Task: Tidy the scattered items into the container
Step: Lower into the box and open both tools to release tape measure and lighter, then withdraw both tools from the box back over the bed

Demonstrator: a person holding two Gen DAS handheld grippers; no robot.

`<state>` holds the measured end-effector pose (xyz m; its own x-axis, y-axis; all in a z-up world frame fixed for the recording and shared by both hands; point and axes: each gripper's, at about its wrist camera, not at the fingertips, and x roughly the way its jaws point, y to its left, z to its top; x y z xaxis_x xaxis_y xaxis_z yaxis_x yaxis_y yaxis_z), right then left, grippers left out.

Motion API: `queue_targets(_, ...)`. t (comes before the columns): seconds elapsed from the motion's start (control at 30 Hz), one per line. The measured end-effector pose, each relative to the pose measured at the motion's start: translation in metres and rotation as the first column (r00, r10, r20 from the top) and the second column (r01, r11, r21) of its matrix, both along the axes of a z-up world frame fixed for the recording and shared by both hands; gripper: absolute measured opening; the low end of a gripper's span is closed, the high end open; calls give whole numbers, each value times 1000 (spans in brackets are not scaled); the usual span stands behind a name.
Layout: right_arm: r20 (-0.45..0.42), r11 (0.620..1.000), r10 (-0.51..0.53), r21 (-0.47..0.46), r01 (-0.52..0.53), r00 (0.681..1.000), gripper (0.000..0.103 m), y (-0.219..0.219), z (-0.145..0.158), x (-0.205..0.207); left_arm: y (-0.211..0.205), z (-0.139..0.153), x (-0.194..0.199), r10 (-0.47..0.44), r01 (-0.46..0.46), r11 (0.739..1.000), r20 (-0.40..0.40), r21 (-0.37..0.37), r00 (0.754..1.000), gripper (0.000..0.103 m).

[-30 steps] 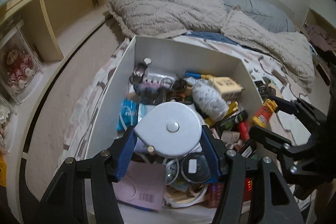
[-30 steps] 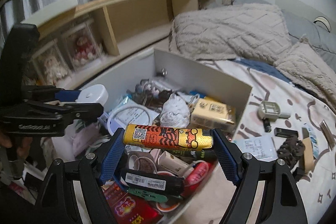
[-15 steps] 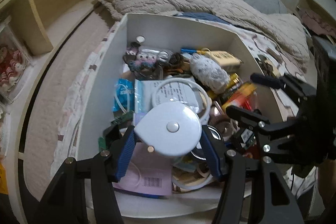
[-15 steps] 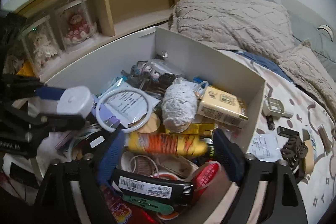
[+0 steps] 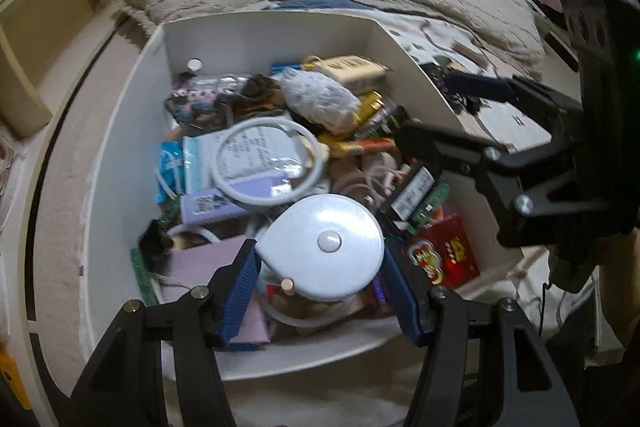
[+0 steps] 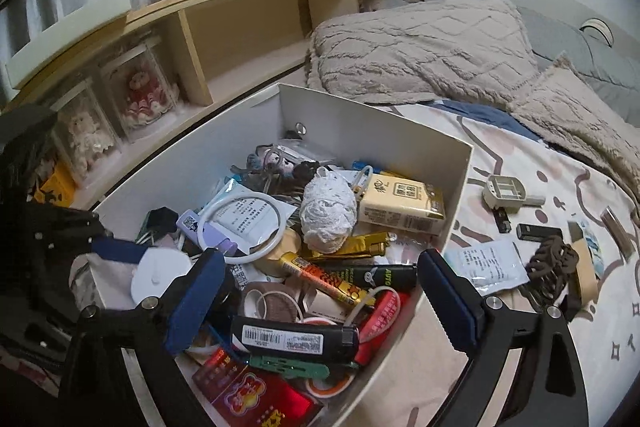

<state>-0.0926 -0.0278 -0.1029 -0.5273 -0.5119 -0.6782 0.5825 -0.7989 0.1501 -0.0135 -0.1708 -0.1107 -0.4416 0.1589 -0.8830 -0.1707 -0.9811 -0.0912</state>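
Orange tube [image 6: 325, 279] now lies in white container [image 6: 372, 123], just ahead of right gripper [image 6: 320, 301]; fingers spread, empty, one second ago pinching it. Left gripper [image 5: 320, 287] still pinches white tape measure [image 5: 326, 247] above container clutter. Judgement: tape measure drops next; more items remain on bed [image 6: 532, 339].

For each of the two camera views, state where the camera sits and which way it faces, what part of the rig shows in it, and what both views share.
Left wrist: sits behind the left gripper, looking down into the white box toward the pillows; its fingers clamp a white tape measure.
Right wrist: sits behind the open, empty right gripper, facing the box, the shelf and items on the bedsheet.
Shared: the box, tape measure, orange tube, and each other's gripper.
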Motion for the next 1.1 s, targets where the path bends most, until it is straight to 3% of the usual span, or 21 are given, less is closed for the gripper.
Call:
queue_targets(0.23,15,999,-14,-33,14,1000,97,7,5,6,14,4,5,-42,42,999,10,16,999,63)
queue_targets(0.3,15,999,-14,-36,15,1000,97,8,6,7,14,7,6,-33,33,999,-2,13,999,81)
queue_targets(0.33,15,999,-15,-38,15,1000,97,8,6,7,14,8,6,-29,29,999,-11,17,1000,83)
queue_targets(0.77,7,997,-28,-74,29,1000,97,16,14,12,6,22,8,18,-15,998,-52,59,998,83)
queue_targets(1.1,-26,992,-27,-124,24,999,97,31,31,25,-1,47,16,97,-86,992,-132,91,986,83)
